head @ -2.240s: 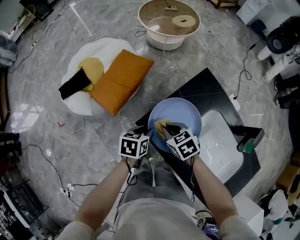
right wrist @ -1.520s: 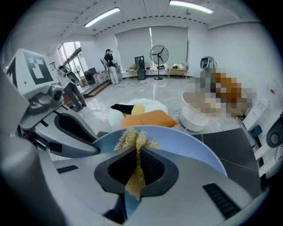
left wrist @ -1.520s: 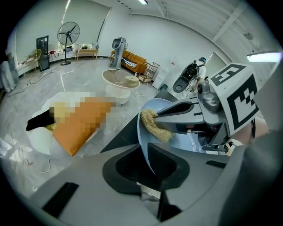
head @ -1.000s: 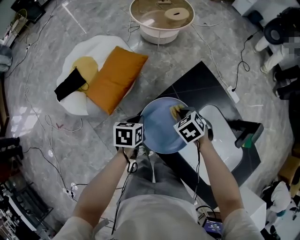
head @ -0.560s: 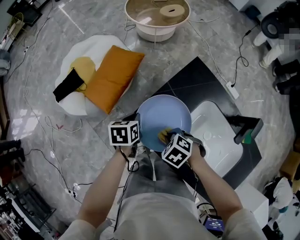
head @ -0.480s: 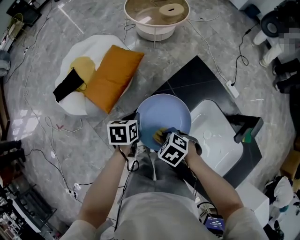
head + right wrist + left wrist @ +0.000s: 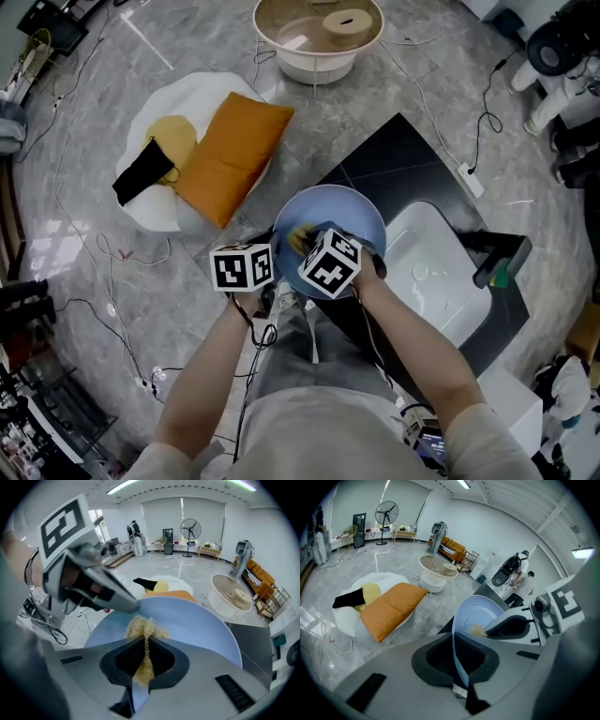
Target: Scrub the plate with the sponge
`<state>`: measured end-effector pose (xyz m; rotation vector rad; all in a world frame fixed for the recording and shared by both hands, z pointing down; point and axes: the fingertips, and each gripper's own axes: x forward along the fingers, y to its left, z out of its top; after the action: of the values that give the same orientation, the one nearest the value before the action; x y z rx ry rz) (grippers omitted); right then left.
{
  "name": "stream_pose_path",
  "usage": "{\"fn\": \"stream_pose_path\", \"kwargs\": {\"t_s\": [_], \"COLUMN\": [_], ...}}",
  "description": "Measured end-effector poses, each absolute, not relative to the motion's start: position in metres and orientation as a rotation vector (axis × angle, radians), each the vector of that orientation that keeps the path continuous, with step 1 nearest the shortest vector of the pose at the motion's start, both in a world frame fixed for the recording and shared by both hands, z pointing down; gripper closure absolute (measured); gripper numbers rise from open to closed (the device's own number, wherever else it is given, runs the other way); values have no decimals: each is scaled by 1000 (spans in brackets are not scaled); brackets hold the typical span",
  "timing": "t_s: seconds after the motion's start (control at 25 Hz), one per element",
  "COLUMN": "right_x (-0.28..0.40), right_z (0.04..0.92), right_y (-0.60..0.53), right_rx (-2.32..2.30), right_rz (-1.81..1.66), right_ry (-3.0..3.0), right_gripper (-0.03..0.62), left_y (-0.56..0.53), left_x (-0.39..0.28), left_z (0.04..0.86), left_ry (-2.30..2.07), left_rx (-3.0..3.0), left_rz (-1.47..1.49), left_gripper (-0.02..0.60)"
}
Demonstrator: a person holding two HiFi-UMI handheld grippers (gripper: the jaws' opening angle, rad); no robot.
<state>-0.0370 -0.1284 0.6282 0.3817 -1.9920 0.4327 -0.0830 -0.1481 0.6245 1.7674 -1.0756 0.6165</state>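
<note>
Scrubbing looks well under way: the blue plate (image 7: 349,212) is held above the edge of the dark tabletop (image 7: 394,159), beside the white sink (image 7: 436,281). Its rim is pinched in the left tool (image 7: 457,656), whose jaws are almost together. The right tool (image 7: 144,656) is clamped on the yellow sponge (image 7: 140,627), which it presses against the plate's face. Next comes a firm sweep over unwiped areas, I'd judge. From above, the marker cubes (image 7: 330,262) hide the plate's near rim.

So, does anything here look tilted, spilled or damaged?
Nothing is spilled or damaged. The blue plate is tilted only because the left hand-held gripper holds it by the rim, while the right hand-held gripper presses the yellow sponge on it, beside the white sink.
</note>
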Motion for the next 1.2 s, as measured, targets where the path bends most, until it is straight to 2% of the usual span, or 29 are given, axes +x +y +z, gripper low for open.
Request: {"fn": "stream_pose_path", "kwargs": {"t_s": [0.36, 0.72, 1.0, 1.2], "right_x": [12, 83, 32, -21], "right_z": [623, 621, 624, 627], "right_y": [-200, -126, -42, -44], "right_rx": [667, 556, 392, 364], "right_rz": [442, 335, 442, 488], "right_ry": [-1945, -1769, -1858, -1958], "right_gripper": [546, 546, 546, 546], "left_y": [-148, -148, -145, -136], "left_x": [-84, -86, -80, -79], "left_z": [624, 623, 624, 624], "left_ry": [-1104, -1141, -1127, -1115], "left_rx": [1736, 1781, 1789, 1789], "left_rz": [573, 619, 629, 641], "left_gripper": [555, 555, 555, 557]}}
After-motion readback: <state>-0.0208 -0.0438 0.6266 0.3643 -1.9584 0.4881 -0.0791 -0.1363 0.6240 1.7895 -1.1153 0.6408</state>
